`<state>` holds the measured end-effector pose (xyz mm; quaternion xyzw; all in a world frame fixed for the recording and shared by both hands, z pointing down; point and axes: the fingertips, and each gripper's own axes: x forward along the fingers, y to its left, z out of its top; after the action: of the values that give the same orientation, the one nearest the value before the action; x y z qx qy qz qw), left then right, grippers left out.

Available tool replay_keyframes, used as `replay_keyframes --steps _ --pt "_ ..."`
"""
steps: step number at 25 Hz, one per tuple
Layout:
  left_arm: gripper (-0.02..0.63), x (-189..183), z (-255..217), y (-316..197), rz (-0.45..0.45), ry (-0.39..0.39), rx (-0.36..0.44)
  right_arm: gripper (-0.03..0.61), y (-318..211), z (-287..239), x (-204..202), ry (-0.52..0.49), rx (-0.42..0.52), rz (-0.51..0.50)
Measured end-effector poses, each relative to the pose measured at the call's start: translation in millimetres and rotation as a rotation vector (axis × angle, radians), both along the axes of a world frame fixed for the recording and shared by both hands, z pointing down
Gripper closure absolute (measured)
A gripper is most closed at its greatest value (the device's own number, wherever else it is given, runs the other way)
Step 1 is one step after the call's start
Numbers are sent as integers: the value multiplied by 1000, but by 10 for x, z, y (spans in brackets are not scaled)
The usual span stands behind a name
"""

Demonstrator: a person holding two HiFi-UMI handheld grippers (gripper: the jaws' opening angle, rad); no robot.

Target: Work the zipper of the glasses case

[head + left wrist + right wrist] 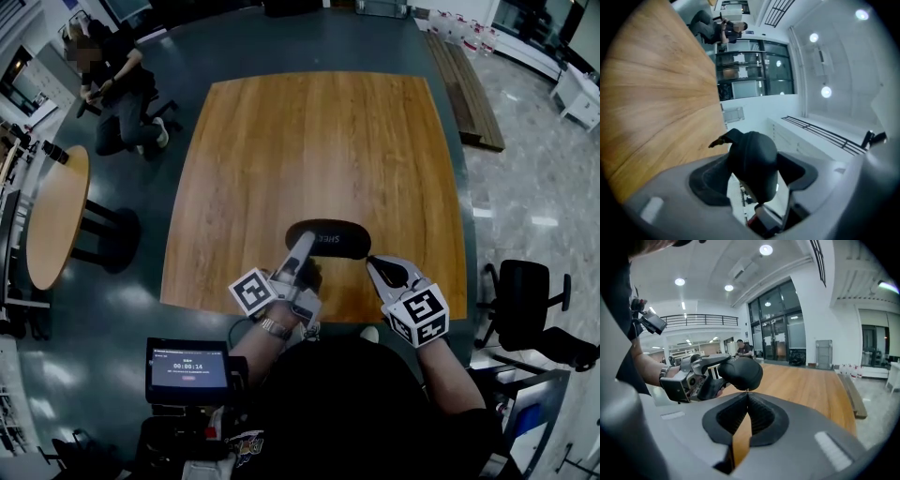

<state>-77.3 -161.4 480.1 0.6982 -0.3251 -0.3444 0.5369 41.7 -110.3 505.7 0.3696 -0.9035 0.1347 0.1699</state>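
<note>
Left claw [306,242], right claw [372,263], one glasses case [339,238], one table [319,141]

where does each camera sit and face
Head view: on the person's head, steeply down at the table; forearms, left hand-held gripper, right hand-held gripper show.
Left gripper view: on the left one, along its jaws, glasses case between them.
Right gripper view: on the right one, past its shut jaws toward the glasses case; left wrist shows.
Shared: all three show glasses case and table.
</note>
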Motion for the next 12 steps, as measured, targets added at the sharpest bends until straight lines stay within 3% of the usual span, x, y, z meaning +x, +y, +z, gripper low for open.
replay_keyframes --steps 3,7,12 --pt "314 -16 632 -20 9 -24 -143 575 0 576 -14 60 -103 4" --pt "313 3 1319 -80 58 -120 -241 575 16 1295 -30 129 -215 0" --pt "324 18 1726 -95 147 -161 -324 575 -66 1706 -5 33 -367 103"
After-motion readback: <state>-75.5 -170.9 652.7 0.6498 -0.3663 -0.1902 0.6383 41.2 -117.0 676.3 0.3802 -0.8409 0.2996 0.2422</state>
